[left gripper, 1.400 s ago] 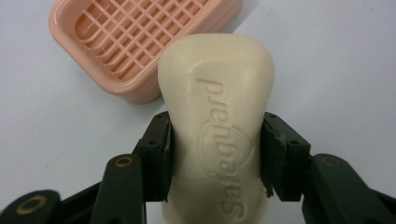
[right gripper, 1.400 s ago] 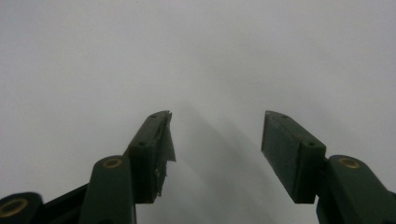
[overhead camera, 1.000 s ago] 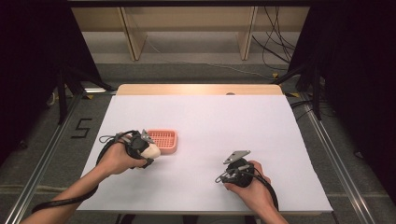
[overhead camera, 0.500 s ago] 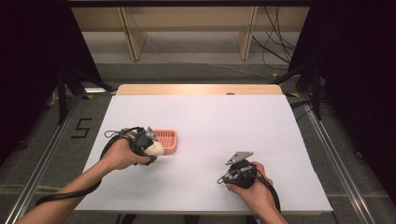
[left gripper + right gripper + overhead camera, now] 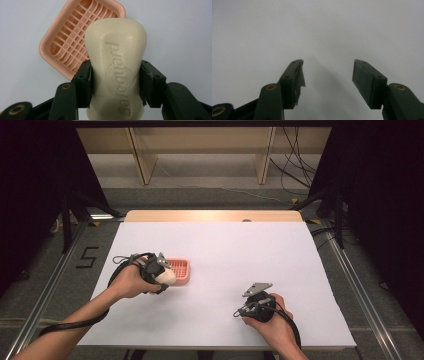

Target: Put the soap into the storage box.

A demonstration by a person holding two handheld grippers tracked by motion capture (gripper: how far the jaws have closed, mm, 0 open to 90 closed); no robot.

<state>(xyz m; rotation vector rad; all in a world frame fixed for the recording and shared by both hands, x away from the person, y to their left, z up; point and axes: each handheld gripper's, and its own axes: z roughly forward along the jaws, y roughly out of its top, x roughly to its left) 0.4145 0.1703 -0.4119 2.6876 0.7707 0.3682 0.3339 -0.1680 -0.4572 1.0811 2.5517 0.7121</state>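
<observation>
Only the pink soap dish [image 5: 179, 271] interrupts the white table [image 5: 250, 250].

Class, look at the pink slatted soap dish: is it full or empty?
Empty. The pink slatted soap dish shows bare ribs in the left gripper view; the cream soap bar is clamped in the left tongs above it.

A white sheet [image 5: 240, 255] covers the bench [image 5: 210, 215]; cables [image 5: 295, 175] and a taped "5" [image 5: 86, 257] lie on the floor.
</observation>
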